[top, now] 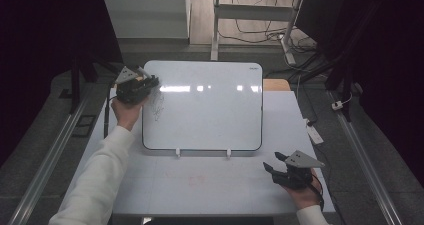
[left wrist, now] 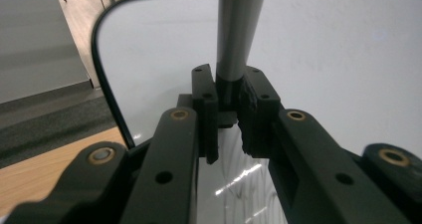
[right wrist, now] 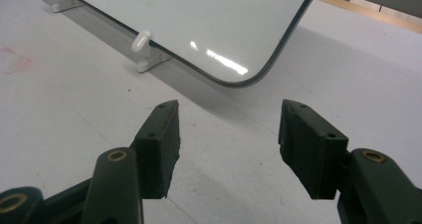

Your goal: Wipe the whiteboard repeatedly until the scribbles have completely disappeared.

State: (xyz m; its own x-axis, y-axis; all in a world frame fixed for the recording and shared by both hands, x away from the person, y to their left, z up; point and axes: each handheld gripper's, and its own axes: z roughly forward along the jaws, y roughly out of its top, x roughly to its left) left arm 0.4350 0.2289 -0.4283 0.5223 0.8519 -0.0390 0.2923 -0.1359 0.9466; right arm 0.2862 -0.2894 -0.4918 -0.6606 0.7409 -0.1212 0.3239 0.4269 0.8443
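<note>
Left gripper [left wrist: 230,92] pinching a grey marker [left wrist: 238,30] by its lower barrel, over the left part of the whiteboard [top: 210,110] propped on the counter [top: 200,185]. The marker looks light, stiff and smooth, likely to slip unless clamped mid-barrel. Its long axis runs straight out from the jaws toward the board. Right gripper [right wrist: 226,144] spread, empty.

White sleeves, black claws [right wrist: 226,149] — brass rivets

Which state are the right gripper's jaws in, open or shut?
Open. The right gripper shows a wide gap between its jaws with only bare table behind it, just short of the whiteboard.
</note>
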